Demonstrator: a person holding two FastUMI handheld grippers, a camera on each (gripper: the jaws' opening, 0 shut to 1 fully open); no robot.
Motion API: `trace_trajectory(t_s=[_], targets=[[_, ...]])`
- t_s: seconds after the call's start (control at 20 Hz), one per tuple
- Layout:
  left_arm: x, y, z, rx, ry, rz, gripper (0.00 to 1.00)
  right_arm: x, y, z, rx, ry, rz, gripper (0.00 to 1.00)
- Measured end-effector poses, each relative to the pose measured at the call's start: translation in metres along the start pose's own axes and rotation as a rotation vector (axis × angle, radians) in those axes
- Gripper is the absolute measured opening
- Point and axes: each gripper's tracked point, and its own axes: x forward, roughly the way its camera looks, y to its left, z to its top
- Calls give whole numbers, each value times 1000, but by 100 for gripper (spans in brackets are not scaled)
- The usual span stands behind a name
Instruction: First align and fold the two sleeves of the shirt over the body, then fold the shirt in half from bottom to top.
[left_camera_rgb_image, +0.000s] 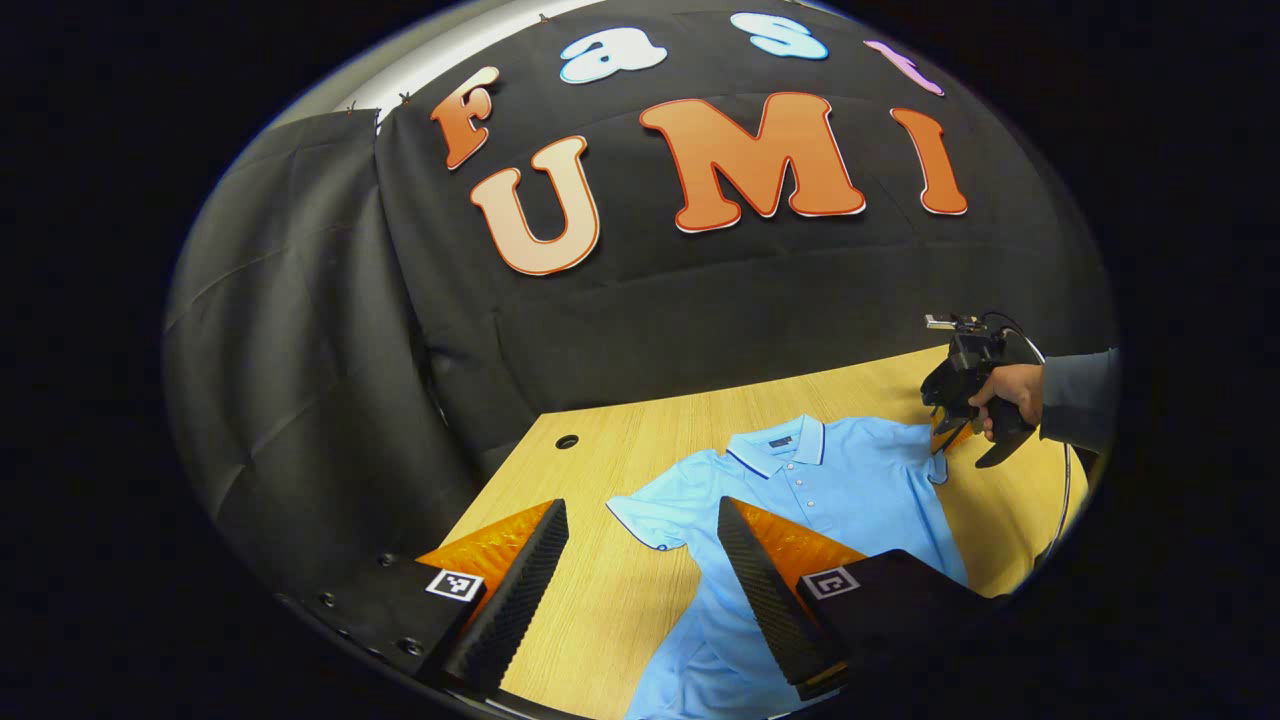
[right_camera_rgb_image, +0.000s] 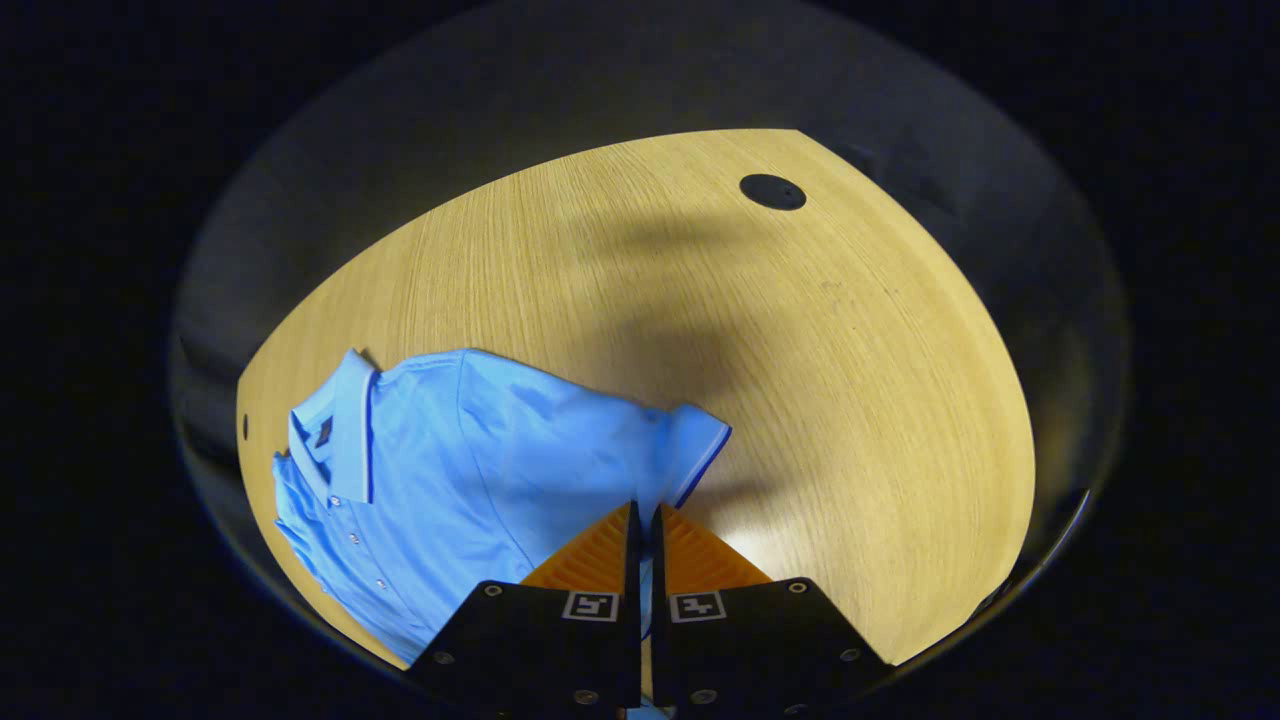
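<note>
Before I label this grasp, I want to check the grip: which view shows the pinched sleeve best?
The right gripper view: the right gripper is closed on the sleeve close up. The left gripper view shows that sleeve far off, partly behind the gripper and the hand.

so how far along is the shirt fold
Barely begun. Nothing is folded: the shirt lies flat on the table, and its near sleeve is spread out. In hand: the right gripper is shut on the other sleeve. The left gripper is open, holding nothing. Left: both sleeve folds, then bottom to top.
</note>
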Motion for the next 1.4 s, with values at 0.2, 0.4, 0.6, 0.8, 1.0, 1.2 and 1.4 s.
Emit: trace_trajectory(t_s=[0.2,0.4,0.6,0.8,1.0,1.2,1.4], targets=[[4,7,-4,-13,-18,-30,99,-23,18,15,35,-70,81,3],[15,20,-10,-30,-34,-82,100,-51,54,16,41,-109,161,3],[28,41,-16,-34,-33,-113,100,-67,93,10,40,-127,211,3],[41,70,-21,-34,-34,-101,100,-70,122,-1,58,-111,242,3],[54,84,-32,-67,-4,-108,100,-71,153,-15,55,-87,302,3],[70,85,-40,-80,27,-135,99,-64,176,-24,42,-83,343,3],[85,82,-42,-82,49,-173,100,-56,188,-30,38,-84,354,5]])
